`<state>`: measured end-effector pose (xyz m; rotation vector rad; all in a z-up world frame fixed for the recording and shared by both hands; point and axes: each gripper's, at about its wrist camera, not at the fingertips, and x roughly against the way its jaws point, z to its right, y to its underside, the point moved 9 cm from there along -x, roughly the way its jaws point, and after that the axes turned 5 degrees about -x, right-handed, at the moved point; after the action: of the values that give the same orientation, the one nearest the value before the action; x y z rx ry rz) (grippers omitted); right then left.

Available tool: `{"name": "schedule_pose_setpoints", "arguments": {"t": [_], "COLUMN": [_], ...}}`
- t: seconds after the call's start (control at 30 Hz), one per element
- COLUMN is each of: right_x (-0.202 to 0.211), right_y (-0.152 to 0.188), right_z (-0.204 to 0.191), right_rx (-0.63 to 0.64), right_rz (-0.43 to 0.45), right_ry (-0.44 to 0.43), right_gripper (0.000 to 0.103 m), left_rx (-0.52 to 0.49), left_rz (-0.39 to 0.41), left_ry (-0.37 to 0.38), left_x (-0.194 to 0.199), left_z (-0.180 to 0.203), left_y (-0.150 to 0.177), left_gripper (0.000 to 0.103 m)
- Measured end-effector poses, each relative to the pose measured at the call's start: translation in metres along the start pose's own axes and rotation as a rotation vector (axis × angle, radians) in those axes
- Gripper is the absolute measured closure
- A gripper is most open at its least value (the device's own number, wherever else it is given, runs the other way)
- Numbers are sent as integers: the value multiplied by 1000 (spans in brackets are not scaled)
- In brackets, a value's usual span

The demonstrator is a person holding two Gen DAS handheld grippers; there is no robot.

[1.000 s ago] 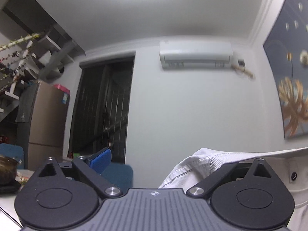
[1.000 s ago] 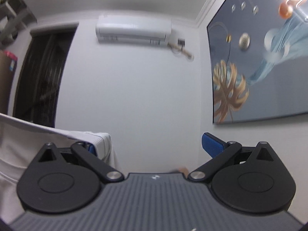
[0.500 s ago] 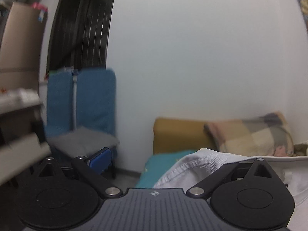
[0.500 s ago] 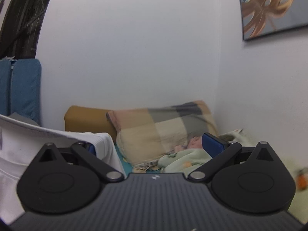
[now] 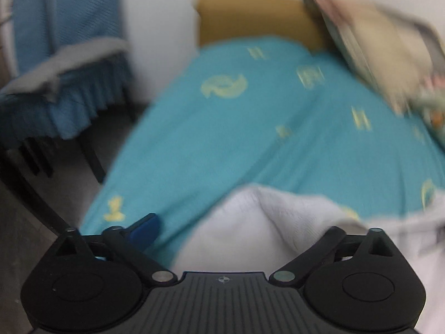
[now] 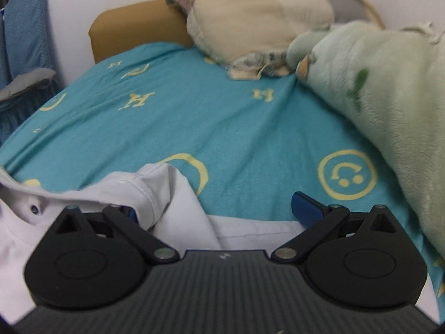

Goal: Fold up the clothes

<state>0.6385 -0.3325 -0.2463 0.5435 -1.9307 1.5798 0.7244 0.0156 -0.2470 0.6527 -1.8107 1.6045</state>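
Observation:
A white shirt [image 5: 278,228] lies across the near edge of a bed with a teal sheet [image 5: 250,128]. In the left wrist view my left gripper [image 5: 242,231] stands wide open; its left blue finger [image 5: 144,229] shows, the right one is hidden under the shirt's shoulder fabric. In the right wrist view the shirt [image 6: 172,203] drapes over the left finger of my right gripper [image 6: 217,211], which is open; its right blue finger [image 6: 306,207] is bare. The shirt's hold is not visible in either view.
A checked pillow [image 6: 258,19] and a pale green fleece blanket [image 6: 375,91] lie at the bed's head and right side. A mustard headboard [image 6: 139,25] stands behind. A blue-covered chair [image 5: 64,64] stands left of the bed over a dark floor.
Both grippers have swung down from facing the wall and ceiling to facing the bed. The shirt has come down with them onto the teal sheet.

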Motion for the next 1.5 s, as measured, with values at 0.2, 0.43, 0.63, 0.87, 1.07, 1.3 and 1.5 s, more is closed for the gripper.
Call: {"name": "schedule_pose_setpoints", "arguments": {"t": [0.2,0.43,0.63,0.87,1.07,1.3,1.5], "right_x": [46,125,244,378,460,499,474], "right_y": [-18,-6,22,29,35,79,151], "right_z": [-17,-21,-32,-51,-73,-88,-63], "right_rx": [65,30,7,10,21,68,-48], "right_rz": [2,21,68,105,164,340,344], "right_ry": [-44,-28,-50,-48,-85,-175,-198], "right_gripper": [0,0,0,0,0,0,0], "left_rx": [-83,-54,-24,11,57,152,298], "left_rz": [-27,77,160,258,279,298,248], "left_ry": [71,47,25,-1,-9,-11,44], "left_x": [40,167,291,436,462,481,466], "left_z": [9,23,24,25,-1,-34,-47], "left_y": [-9,43,115,198,244,288,294], "left_gripper": [0,0,0,0,0,0,0]}}
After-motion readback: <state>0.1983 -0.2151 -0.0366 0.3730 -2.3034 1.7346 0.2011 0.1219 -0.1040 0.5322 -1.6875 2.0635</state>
